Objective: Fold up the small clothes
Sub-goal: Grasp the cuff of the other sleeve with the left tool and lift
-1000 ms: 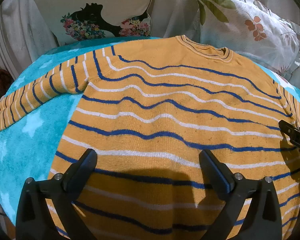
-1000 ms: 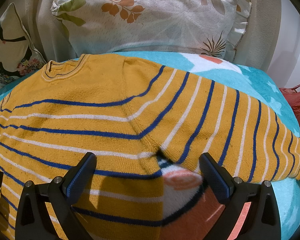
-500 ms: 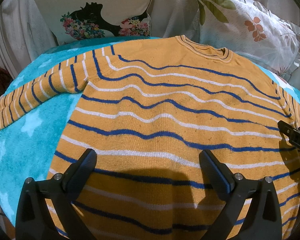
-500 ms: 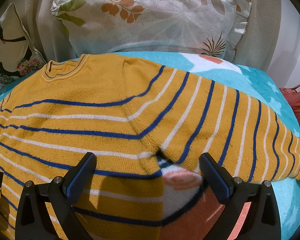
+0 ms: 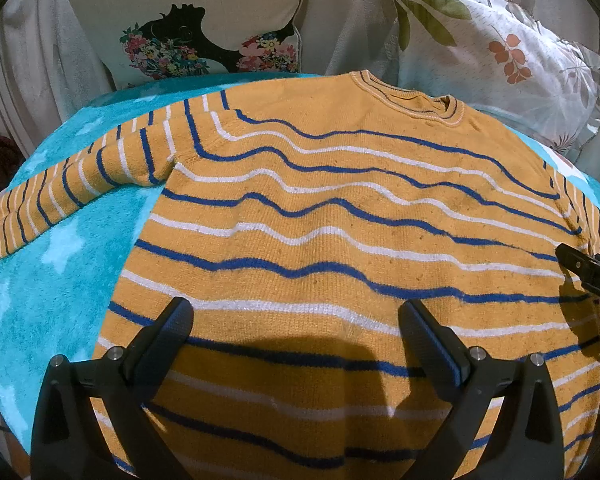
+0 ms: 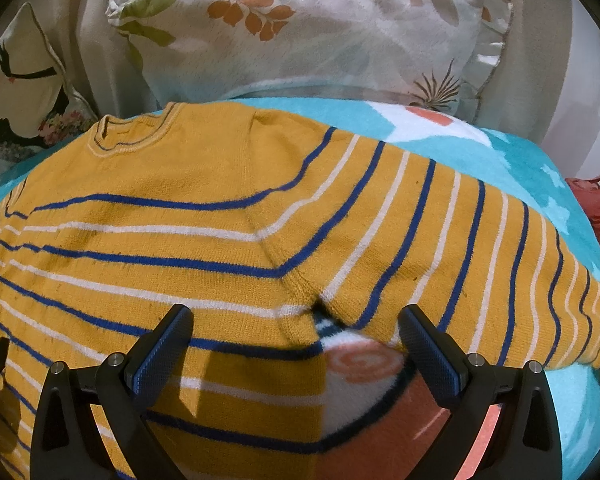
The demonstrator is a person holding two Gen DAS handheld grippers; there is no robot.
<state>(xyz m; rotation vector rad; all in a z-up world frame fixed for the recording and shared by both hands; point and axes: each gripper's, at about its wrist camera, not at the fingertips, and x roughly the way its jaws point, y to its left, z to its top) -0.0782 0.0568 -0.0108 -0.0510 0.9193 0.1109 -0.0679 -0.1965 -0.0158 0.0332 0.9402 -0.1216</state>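
A small mustard-yellow sweater (image 5: 332, 216) with blue and white stripes lies flat on a turquoise blanket (image 5: 48, 288), collar toward the pillows, both sleeves spread out sideways. My left gripper (image 5: 296, 320) is open and empty above the sweater's lower body. My right gripper (image 6: 296, 324) is open and empty above the sweater's (image 6: 172, 240) right armpit, where the right sleeve (image 6: 480, 248) joins the body. The tip of the right gripper also shows at the right edge of the left wrist view (image 5: 592, 276).
A pillow with a black silhouette and flowers (image 5: 196, 24) and a leaf-print pillow (image 6: 316, 28) stand behind the collar. A red bag (image 6: 596, 208) lies off the blanket's right edge. The blanket (image 6: 520, 160) has white and orange patterns under the right sleeve.
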